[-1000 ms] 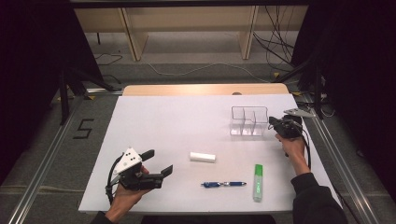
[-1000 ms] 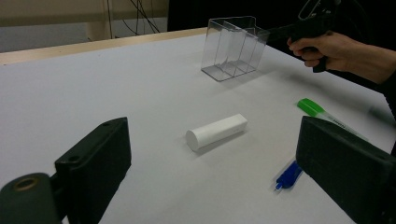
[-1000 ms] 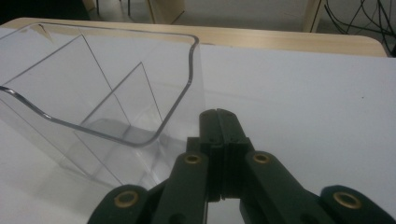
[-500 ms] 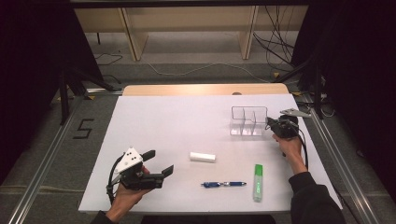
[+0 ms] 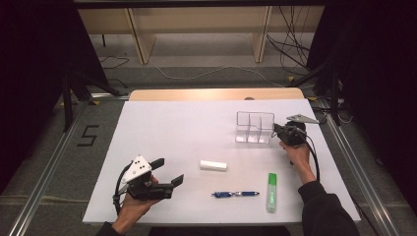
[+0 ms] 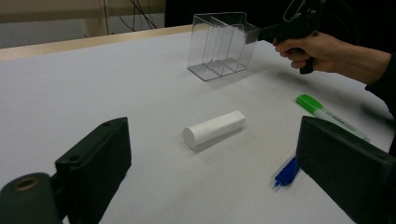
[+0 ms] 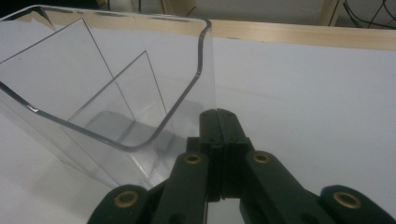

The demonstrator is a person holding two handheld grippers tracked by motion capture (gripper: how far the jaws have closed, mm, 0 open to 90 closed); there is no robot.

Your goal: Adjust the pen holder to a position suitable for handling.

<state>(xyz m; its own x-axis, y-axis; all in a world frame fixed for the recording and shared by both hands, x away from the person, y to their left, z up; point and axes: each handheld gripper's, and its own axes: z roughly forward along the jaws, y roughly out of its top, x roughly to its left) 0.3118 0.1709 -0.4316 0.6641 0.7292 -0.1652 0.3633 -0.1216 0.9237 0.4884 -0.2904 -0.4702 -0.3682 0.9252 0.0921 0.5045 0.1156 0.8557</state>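
1. My right gripper (image 5: 281, 132) sits at the clear organizer (image 5: 254, 127), its fingers pressed together beside the organizer's right end wall; whether they pinch that wall, I cannot tell.
2. My left gripper (image 5: 167, 172) hovers over the white counter (image 5: 187, 128), well apart from the organizer, its fingers spread wide with nothing between them.
3. A white cylinder (image 5: 213, 165), a blue pen (image 5: 236, 194) and a green marker (image 5: 271, 191) lie on the counter nearer me than the organizer.

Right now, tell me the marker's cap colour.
Bright green; the marker shows best in the left gripper view.
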